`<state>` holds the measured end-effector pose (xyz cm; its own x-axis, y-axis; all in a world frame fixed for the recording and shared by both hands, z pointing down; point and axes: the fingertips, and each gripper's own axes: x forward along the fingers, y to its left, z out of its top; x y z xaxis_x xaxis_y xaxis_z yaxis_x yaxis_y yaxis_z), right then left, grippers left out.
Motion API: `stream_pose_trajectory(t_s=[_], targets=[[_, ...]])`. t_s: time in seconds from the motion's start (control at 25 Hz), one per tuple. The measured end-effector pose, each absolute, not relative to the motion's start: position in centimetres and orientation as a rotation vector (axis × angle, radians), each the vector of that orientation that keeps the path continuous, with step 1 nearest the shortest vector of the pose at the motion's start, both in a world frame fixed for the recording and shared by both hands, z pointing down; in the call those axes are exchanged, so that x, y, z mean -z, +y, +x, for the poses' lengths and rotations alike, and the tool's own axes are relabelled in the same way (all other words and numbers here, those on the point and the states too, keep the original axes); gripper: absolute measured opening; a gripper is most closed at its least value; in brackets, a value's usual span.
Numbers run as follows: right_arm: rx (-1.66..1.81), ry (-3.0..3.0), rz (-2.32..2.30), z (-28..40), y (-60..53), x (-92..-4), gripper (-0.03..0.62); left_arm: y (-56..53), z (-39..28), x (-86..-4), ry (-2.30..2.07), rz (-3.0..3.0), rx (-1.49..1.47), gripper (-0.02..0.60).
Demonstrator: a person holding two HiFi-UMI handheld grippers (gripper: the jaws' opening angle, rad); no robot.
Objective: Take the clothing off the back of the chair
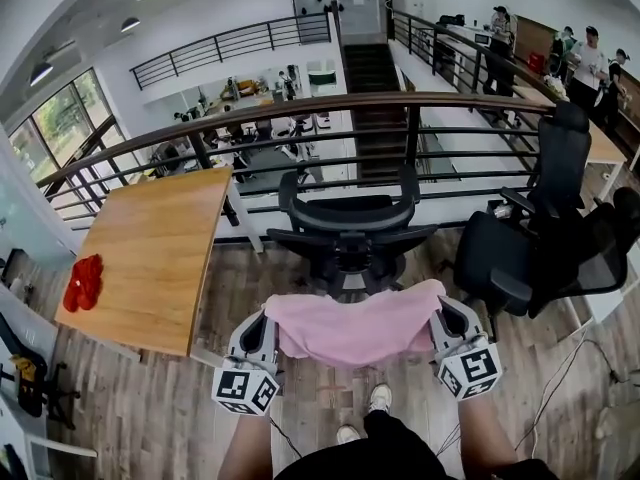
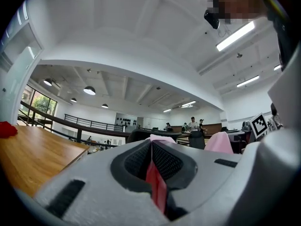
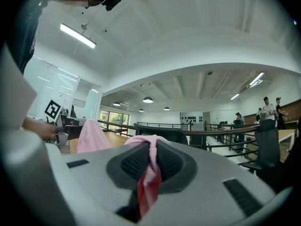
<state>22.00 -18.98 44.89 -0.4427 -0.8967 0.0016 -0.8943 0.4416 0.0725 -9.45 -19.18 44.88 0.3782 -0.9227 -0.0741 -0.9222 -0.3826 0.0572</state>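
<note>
A pink garment (image 1: 352, 330) hangs stretched between my two grippers, just on my side of the black office chair (image 1: 348, 230); I cannot tell whether it still touches the chair. My left gripper (image 1: 268, 322) is shut on the garment's left end, and pink cloth (image 2: 159, 138) shows pinched at the tips of its jaws (image 2: 151, 149). My right gripper (image 1: 440, 314) is shut on the right end; a fold of pink cloth (image 3: 149, 169) runs down between its jaws (image 3: 151, 149). Each gripper view also shows the garment's far end (image 2: 219, 143) (image 3: 91, 135).
A wooden table (image 1: 150, 253) stands at the left with a red cloth (image 1: 83, 282) on its near corner. More black chairs (image 1: 545, 248) crowd the right. A metal railing (image 1: 300, 108) runs behind the chair. People (image 1: 590, 63) stand at the far right.
</note>
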Motion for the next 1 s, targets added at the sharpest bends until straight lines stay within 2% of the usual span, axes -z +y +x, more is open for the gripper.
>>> stream_pose_trajectory(t_s=[0.28, 1.0], targets=[[0.063, -2.591, 1.622, 21.8, -17.6, -47.2, 0.037, -17.7, -9.8, -48.9, -1.713, 2.588, 0.016, 0.02], [-0.021, -2.55, 1.601, 21.8, -15.7, -50.9, 0.035, -16.5, -7.5, -53.1, -1.628, 2.549, 0.018, 0.02]])
